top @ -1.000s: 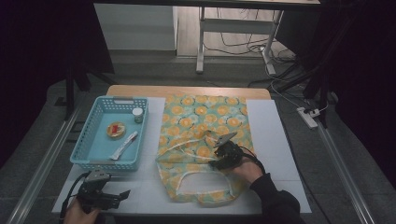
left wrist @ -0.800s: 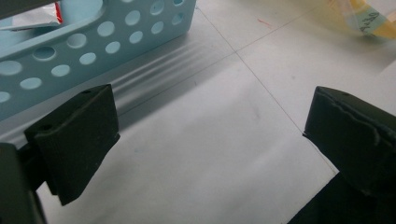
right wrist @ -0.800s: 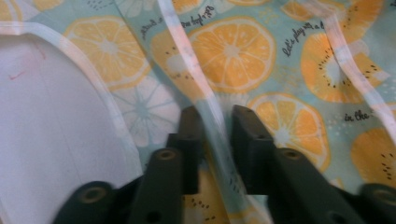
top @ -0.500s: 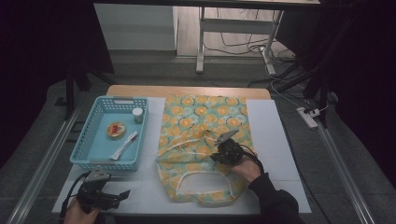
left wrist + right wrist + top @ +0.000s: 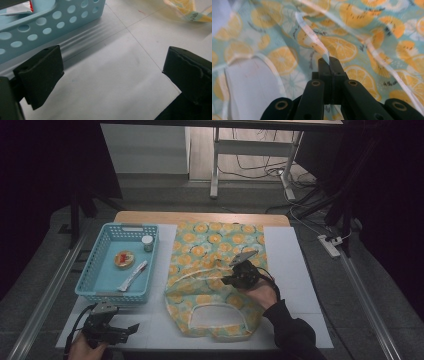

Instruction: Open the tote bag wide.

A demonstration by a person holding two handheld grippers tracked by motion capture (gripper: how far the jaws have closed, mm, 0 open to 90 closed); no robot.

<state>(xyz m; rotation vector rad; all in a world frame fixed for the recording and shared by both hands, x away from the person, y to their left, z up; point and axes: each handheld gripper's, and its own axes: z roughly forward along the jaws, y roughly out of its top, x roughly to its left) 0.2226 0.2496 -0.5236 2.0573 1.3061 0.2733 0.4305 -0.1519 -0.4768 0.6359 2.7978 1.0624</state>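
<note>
tote bag [image 5: 215,270] flat on mat, orange-slice print, its white edge strap [image 5: 312,32] pinched between jaws | right gripper [image 5: 329,62] jaws just closed tight on strap, fabric tented up | left gripper [image 5: 112,72] jaws wide apart, nothing between, blue basket [image 5: 50,22] just beyond left jaw

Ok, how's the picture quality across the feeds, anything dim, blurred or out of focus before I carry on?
High view: the room around is dark, the table evenly lit, and the basket and bag read fine. Left gripper view: sharp mat, soft shadow under the basket, bag corner washed out and blurred. Right gripper view: the right tongs, pinching the bag's white strap, are sharp; the fabric behind is soft.
</note>
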